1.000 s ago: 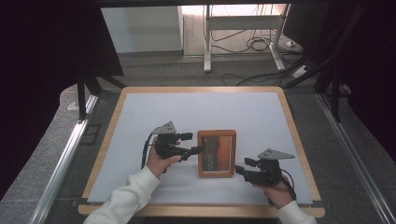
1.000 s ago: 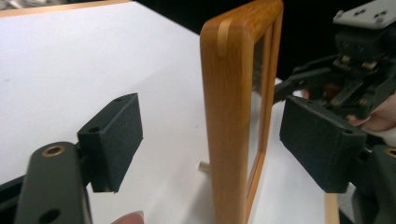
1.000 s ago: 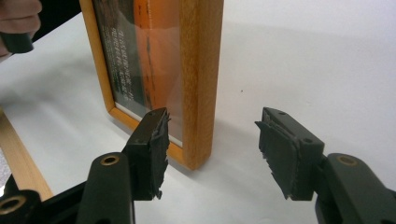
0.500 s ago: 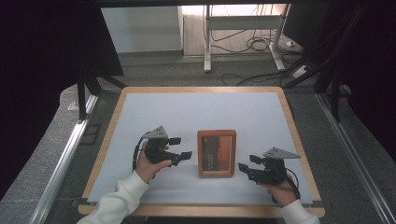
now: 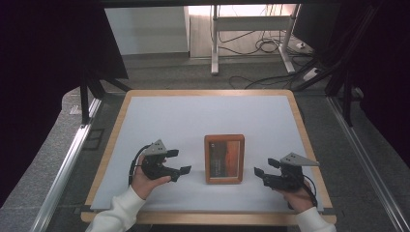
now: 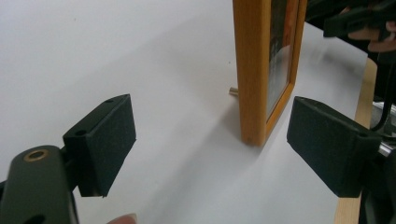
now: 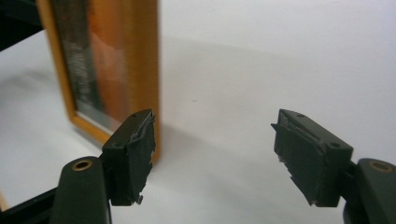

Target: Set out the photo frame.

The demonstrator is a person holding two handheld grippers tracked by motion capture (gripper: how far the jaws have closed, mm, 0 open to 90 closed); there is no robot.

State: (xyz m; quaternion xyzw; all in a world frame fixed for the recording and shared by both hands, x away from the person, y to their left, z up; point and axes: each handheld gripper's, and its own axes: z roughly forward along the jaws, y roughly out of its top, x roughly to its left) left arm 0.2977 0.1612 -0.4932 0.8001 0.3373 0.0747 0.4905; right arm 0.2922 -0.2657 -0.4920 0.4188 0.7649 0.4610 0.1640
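Wooden picture frame (image 5: pixel 224 159) stands upright; tools apart.

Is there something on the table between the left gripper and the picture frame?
Nothing visible: bare table lies between the left gripper and the frame. Its jaws are open and hold nothing.

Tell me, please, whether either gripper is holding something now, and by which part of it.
Nothing is held. The left gripper and the right gripper have both just opened their jaws; the wooden picture frame stands free between them on the table.
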